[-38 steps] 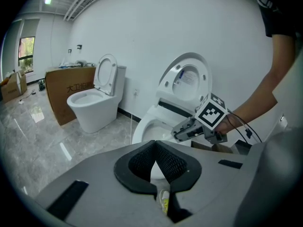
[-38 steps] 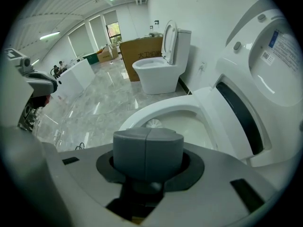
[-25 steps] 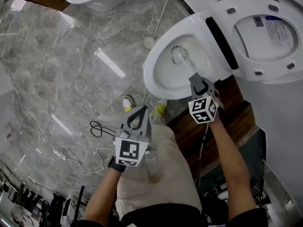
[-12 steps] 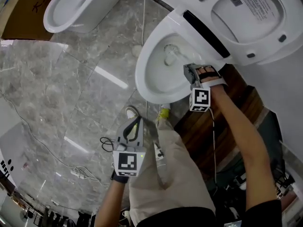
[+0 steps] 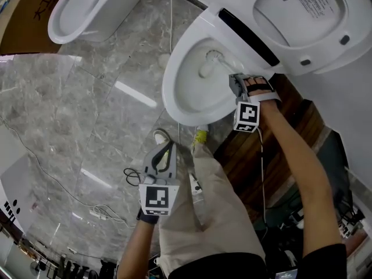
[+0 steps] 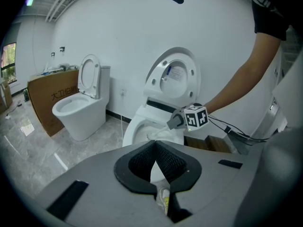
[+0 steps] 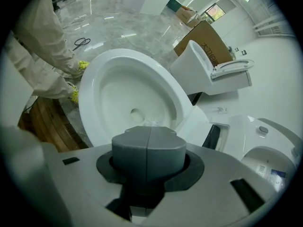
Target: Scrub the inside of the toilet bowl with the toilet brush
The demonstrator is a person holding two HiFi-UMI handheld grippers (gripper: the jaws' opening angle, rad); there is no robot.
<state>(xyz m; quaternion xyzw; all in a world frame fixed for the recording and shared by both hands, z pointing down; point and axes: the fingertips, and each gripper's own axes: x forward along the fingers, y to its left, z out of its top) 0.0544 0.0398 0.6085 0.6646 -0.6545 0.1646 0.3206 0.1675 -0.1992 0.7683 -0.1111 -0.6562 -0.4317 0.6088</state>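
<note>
The white toilet bowl (image 5: 181, 100) stands with its lid (image 5: 302, 13) raised. The white brush head (image 5: 211, 59) is down inside the bowl, near its back wall. My right gripper (image 5: 235, 81) hangs over the bowl's right rim, shut on the brush handle. In the right gripper view the shut gripper (image 7: 149, 135) hides the handle; only bristles (image 7: 150, 123) show, above the bowl's inside (image 7: 118, 89). My left gripper (image 5: 168, 149) is shut on nothing, held over the floor short of the bowl. In the left gripper view, that gripper (image 6: 155, 148) points at the toilet (image 6: 137, 126).
A second toilet (image 5: 87, 10) and a cardboard box (image 5: 40, 4) stand at the far left. Cables (image 5: 131, 176) lie on the marble floor. A dark wooden platform (image 5: 256, 153) runs along the bowl's right. The person's trouser leg (image 5: 209, 202) and yellow shoe (image 5: 199, 135) are beside the bowl.
The right gripper has moved further in over the rim, and the brush head has shifted toward the back of the bowl. The left gripper stays shut and low.
</note>
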